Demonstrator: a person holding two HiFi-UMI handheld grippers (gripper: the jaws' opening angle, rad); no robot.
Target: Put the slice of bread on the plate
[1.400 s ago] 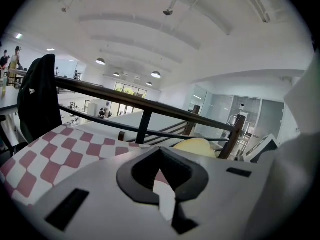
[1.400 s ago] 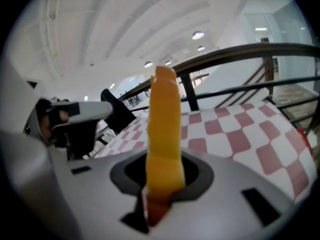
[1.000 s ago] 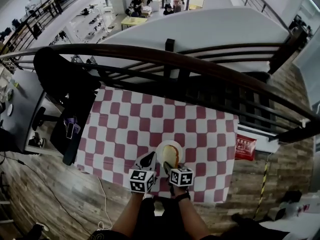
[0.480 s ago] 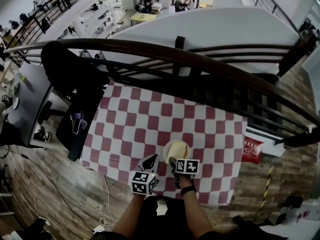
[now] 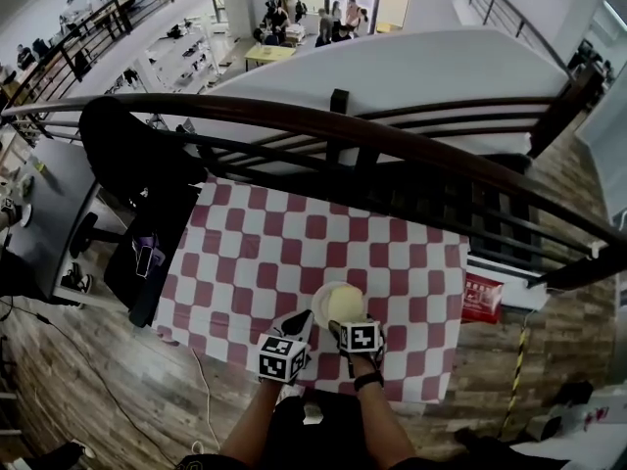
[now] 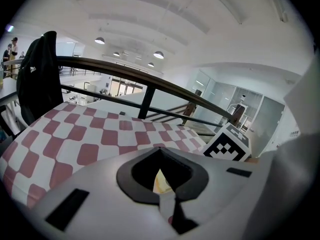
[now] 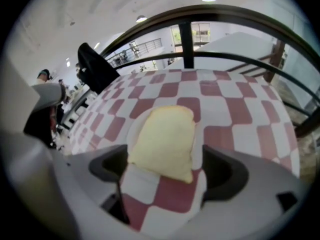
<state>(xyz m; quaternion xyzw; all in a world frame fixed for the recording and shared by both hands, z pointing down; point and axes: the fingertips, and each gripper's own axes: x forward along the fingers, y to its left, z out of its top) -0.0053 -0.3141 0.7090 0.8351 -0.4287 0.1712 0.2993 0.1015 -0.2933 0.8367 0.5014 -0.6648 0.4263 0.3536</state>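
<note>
Most of the head view was taken up by a table (image 5: 294, 243) covered in red-and-white checked cloth, set against a dark curved railing (image 5: 392, 130). Beyond the railing a lower hall with people was seen. A black jacket (image 5: 137, 164) was hung at the table's left end. Wooden flooring was seen around the table, and a red sign (image 5: 480, 297) lay past its right edge.

A white plate (image 5: 318, 297) was set near the table's near edge, and the slice of bread (image 5: 345, 304) was lying flat on it.

The right gripper (image 7: 166, 176) was held over the plate's near side. Its jaws were opening, spread wide to either side of the slice, and no pad was pressed on it. The left gripper (image 5: 299, 319) was held just left of the plate, with its jaws closed together on nothing.

The whole slice was shown only in the right gripper view. In the left gripper view only a pale sliver was glimpsed through the jaws' hollow.
</note>
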